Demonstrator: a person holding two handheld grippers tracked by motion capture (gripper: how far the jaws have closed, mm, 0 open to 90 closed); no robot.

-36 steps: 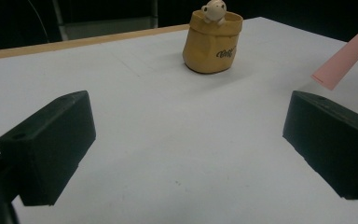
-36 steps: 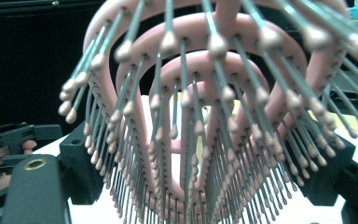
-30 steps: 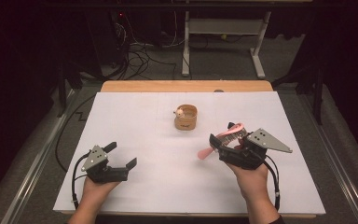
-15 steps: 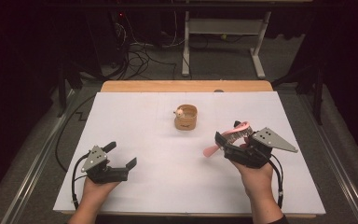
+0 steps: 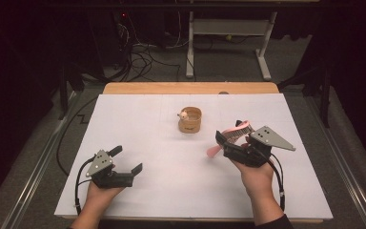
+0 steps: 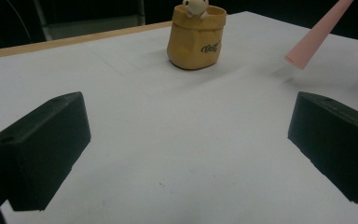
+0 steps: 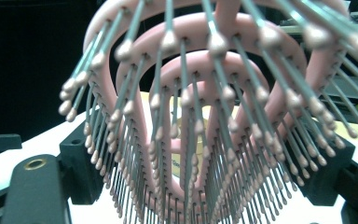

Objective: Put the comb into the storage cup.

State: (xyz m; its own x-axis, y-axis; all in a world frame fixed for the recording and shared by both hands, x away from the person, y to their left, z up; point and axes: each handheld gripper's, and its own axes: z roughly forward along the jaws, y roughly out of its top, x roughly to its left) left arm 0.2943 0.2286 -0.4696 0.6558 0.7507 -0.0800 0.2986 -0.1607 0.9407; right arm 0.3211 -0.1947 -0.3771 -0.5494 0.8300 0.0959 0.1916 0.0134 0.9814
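A pink hairbrush [image 5: 235, 130] with grey ball-tipped bristles is clamped by its head in my right gripper [image 5: 228, 133], which is shut on it above the right half of the white table [image 5: 162, 143]. The pink handle [image 5: 213, 151] sticks out down-left. In the right gripper view the brush head [image 7: 205, 116] looms between the black jaws of the right gripper [image 7: 200, 186]. My left gripper [image 5: 127, 159] rests near the front left, open with nothing between its jaws. In the left gripper view, the left gripper [image 6: 186, 154] faces the handle's tip [image 6: 317, 35].
A small tan pouch [image 5: 190, 119] with a little pale toy figure peeking out stands mid-table, far ahead in the left gripper view [image 6: 196, 39]. A wooden strip [image 5: 190, 88] edges the table's far side. Cables and a desk frame [image 5: 226, 28] lie on the floor beyond.
My right gripper has shifted slightly to the right with the brush held in it. The left gripper has stayed where it was.
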